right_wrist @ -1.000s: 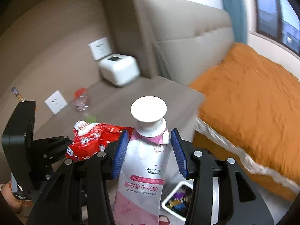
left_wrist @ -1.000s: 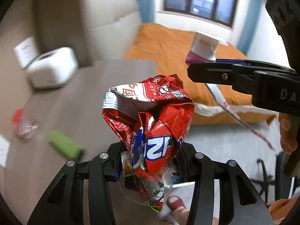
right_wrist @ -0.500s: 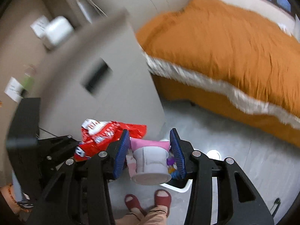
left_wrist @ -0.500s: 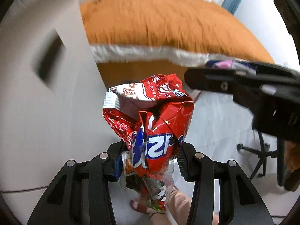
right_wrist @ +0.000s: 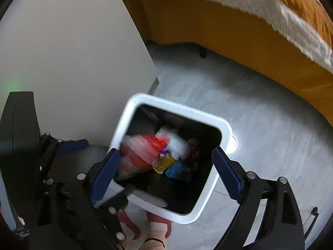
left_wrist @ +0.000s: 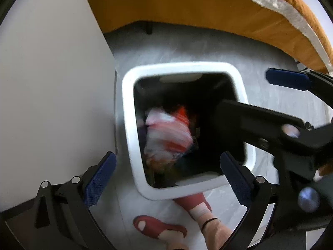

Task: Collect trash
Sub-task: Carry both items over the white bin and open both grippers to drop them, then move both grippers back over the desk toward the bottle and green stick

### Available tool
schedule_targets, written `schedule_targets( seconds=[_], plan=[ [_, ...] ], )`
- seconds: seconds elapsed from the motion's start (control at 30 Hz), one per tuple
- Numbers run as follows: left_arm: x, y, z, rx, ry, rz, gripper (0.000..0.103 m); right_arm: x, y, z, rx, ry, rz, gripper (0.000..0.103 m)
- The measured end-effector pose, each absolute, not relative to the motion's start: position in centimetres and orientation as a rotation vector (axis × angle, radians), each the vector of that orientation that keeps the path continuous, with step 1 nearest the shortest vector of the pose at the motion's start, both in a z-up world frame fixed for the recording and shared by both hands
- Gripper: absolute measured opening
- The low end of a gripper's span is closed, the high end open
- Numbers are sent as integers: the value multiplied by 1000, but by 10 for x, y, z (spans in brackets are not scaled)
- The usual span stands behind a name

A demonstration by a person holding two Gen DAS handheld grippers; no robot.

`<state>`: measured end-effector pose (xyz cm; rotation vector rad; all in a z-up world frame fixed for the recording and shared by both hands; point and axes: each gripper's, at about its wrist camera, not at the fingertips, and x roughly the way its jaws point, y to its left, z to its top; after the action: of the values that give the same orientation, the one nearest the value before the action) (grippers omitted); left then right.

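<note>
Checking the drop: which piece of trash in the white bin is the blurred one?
The red-and-white crumpled snack wrapper at the bin's left side; the orange cup and blue scrap look sharp.

bin mouth [left_wrist: 129, 112] open — cabinet [left_wrist: 52, 83] left, bed [left_wrist: 197, 10] beyond

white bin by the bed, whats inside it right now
Inside the white bin: a blurred red and white wrapper, a yellow cup, something blue. Whatever lies beneath them, and the bin's bottom, is hidden in the dark.
</note>
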<state>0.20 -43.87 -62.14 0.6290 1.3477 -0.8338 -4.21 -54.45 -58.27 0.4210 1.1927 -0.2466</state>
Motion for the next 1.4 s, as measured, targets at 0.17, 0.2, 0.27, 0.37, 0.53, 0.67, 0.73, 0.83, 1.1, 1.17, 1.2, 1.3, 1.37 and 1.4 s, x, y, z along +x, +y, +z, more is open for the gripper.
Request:
schedule_targets(
  seconds=[0.17, 0.2, 0.27, 0.37, 0.53, 0.67, 0.73, 0.83, 1.1, 1.17, 1.2, 1.3, 1.37, 1.4],
  plan=[
    [4, -437, -626, 627, 1362, -818, 98, -44, -545, -587, 382, 1222, -234, 97],
    [6, -439, -626, 623, 1363, -815, 98, -44, -545, -584, 380, 1223, -237, 98],
    [13, -440, -621, 621, 1362, -812, 98, -45, -545, -578, 381, 1226, -234, 98],
    [12, -441, -604, 607, 1356, -805, 98, -43, -546, -561, 378, 1221, -235, 98],
    [9, -445, -555, 574, 1325, -807, 98, -49, -546, -517, 381, 1195, -244, 98],
    [0, -448, -499, 533, 1281, -832, 98, -57, -546, -471, 379, 1158, -258, 98],
    [-5, -449, -463, 520, 1240, -854, 98, -64, -547, -435, 379, 1125, -269, 98],
    [-10, -448, -419, 497, 1184, -872, 98, -72, -549, -393, 373, 1083, -279, 98],
    [-21, -437, -287, 432, 1004, -880, 98, -87, -539, -272, 349, 922, -276, 98],
    [-21, -427, -252, 403, 944, -863, 98, -88, -534, -244, 336, 875, -260, 98],
    [-21, -423, -239, 393, 921, -848, 98, -88, -530, -229, 331, 848, -250, 98],
    [-19, -400, -195, 369, 839, -772, 98, -80, -519, -194, 323, 782, -209, 98],
    [-15, -385, -176, 366, 794, -723, 98, -72, -511, -180, 316, 760, -187, 98],
    [-12, -379, -170, 364, 782, -704, 98, -66, -503, -175, 311, 753, -165, 98]
  ],
)
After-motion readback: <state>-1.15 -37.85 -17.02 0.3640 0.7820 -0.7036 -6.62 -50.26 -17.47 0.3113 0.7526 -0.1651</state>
